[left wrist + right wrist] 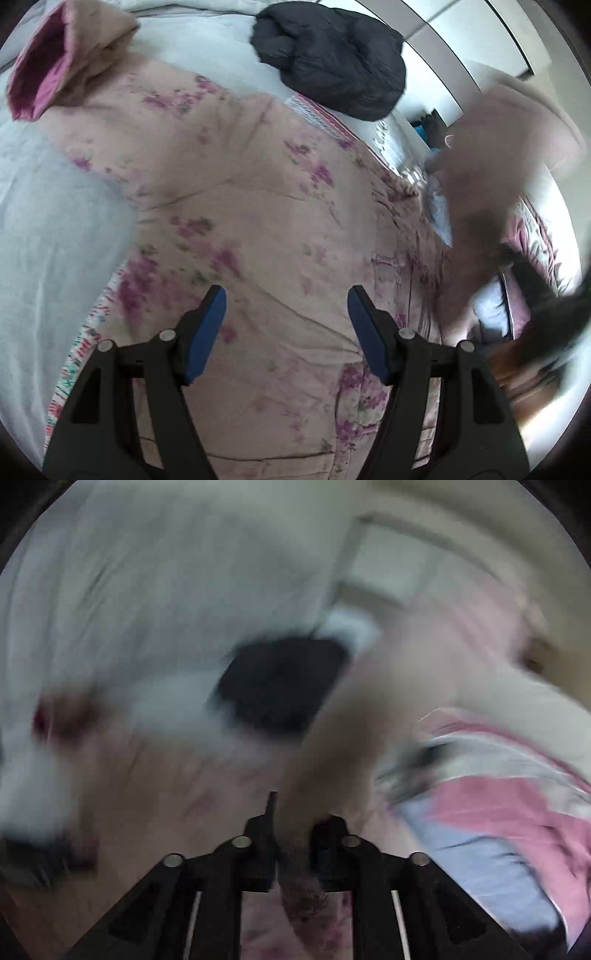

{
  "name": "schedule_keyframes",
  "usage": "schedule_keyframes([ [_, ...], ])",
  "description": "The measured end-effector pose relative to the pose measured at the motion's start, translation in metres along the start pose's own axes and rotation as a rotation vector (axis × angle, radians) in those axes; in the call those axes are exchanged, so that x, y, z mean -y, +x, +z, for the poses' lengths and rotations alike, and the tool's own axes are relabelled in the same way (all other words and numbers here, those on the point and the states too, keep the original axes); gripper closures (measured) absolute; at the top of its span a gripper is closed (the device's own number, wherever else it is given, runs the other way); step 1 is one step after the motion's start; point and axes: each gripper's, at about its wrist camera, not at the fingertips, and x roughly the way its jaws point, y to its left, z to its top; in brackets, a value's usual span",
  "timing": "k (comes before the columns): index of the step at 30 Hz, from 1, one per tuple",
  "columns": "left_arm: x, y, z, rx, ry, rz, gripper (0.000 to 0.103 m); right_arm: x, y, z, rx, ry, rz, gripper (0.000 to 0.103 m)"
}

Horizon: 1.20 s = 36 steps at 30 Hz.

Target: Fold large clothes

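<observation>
A large pink padded garment with purple flower print [240, 206] lies spread on a bed with a pale sheet [48, 229]. One sleeve with a magenta lining [48, 70] points to the far left. My left gripper [286, 295] is open just above the garment's lower middle, with its blue pads [207, 328] wide apart and nothing between them. My right gripper [295, 812] is shut on a fold of the pink garment [332, 738], which rises up from the jaws; this view is blurred by motion. The lifted part shows as a blur at the right of the left wrist view [491, 177].
A black puffy jacket [332, 59] lies on the bed beyond the garment, and shows in the right wrist view [280, 683] too. White wardrobe doors [461, 40] stand behind. A pink, white and blue cloth [498, 812] lies at the right.
</observation>
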Motion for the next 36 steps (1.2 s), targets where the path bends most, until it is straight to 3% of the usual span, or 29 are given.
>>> schedule_keyframes([
  [3,-0.009,-0.001,0.003,-0.015,-0.035,-0.022,0.035,-0.043,0.055,-0.031,-0.178,-0.037,0.089,0.073],
  [5,-0.011,-0.002,0.005,-0.02,-0.048,-0.042,0.035,-0.04,0.053,-0.041,-0.156,0.001,0.086,0.068],
  [8,-0.008,-0.003,0.009,-0.019,-0.043,-0.055,0.035,-0.017,0.032,-0.044,-0.14,0.079,0.208,0.059],
  [12,-0.007,-0.002,0.006,-0.036,-0.042,-0.071,0.035,0.035,-0.006,-0.065,-0.053,0.193,0.231,0.049],
  [16,-0.003,0.001,0.002,-0.056,-0.026,-0.076,0.035,0.11,-0.006,-0.129,-0.128,0.384,0.267,0.048],
  [18,0.003,0.003,0.0,-0.062,-0.01,-0.08,0.035,0.16,0.003,-0.177,-0.182,0.569,0.18,0.048],
  [19,0.007,0.005,-0.002,-0.065,0.004,-0.077,0.035,0.18,0.006,-0.196,-0.186,0.657,0.172,0.052],
  [21,0.013,0.009,-0.005,-0.072,0.028,-0.065,0.035,0.214,0.016,-0.243,-0.171,0.867,0.264,0.065],
  [22,0.016,0.011,-0.007,-0.079,0.04,-0.057,0.035,0.221,0.016,-0.255,-0.178,0.911,0.257,0.092],
  [23,0.018,0.013,-0.009,-0.084,0.05,-0.05,0.035,0.228,0.014,-0.265,-0.176,0.948,0.241,0.103],
  [25,0.02,0.016,-0.011,-0.09,0.06,-0.037,0.035,0.232,0.011,-0.271,-0.159,0.997,0.269,0.103],
  [27,0.022,0.017,-0.011,-0.092,0.065,-0.031,0.035,0.226,0.007,-0.259,-0.185,0.94,0.236,0.103],
  [29,0.021,0.016,-0.008,-0.082,0.058,-0.032,0.035,0.218,-0.005,-0.233,-0.205,0.869,0.193,0.098],
  [31,0.02,0.014,-0.007,-0.076,0.052,-0.028,0.035,0.212,-0.018,-0.209,-0.159,0.833,0.179,0.09],
  [33,0.017,0.014,-0.007,-0.074,0.043,-0.023,0.035,0.203,-0.024,-0.184,-0.11,0.805,0.189,0.074],
  [35,0.013,0.014,-0.005,-0.076,0.03,-0.024,0.035,0.191,-0.017,-0.165,-0.114,0.758,0.146,0.045],
  [36,0.011,0.014,-0.004,-0.075,0.027,-0.026,0.035,0.191,-0.007,-0.163,-0.135,0.74,0.125,0.041],
])
